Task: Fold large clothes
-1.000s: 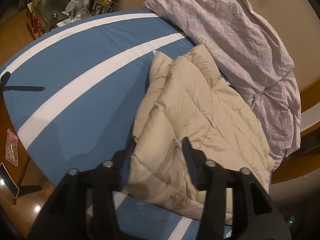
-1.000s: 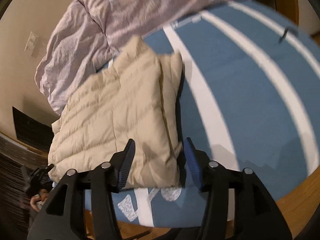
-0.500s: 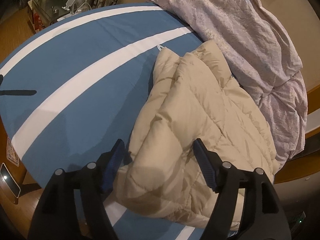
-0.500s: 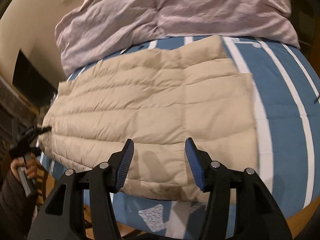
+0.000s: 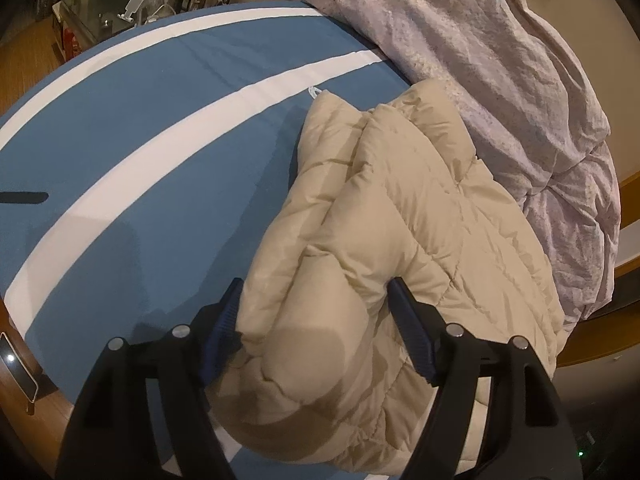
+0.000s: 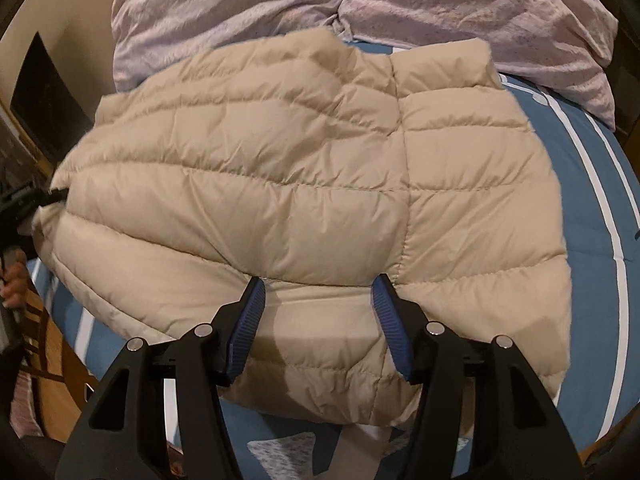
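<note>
Blue, white-striped bed (image 5: pixel 160 128), pink duvet (image 5: pixel 500 60) bunched along its far side. Beige quilted jacket (image 6: pixel 312 184) folded on the bed beside the duvet. Left gripper (image 5: pixel 316 312) spread wide around the jacket's bulging near edge. Right gripper (image 6: pixel 318 304) likewise wide, hovering over the near hem, gripping nothing.

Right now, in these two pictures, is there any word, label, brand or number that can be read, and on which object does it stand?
None can be read.
The beige puffer jacket shows no visible label or print.
The blue striped bed cover has white marks near the pink quilt, too blurred to read.
The things on the far glass table are too small to read.
</note>
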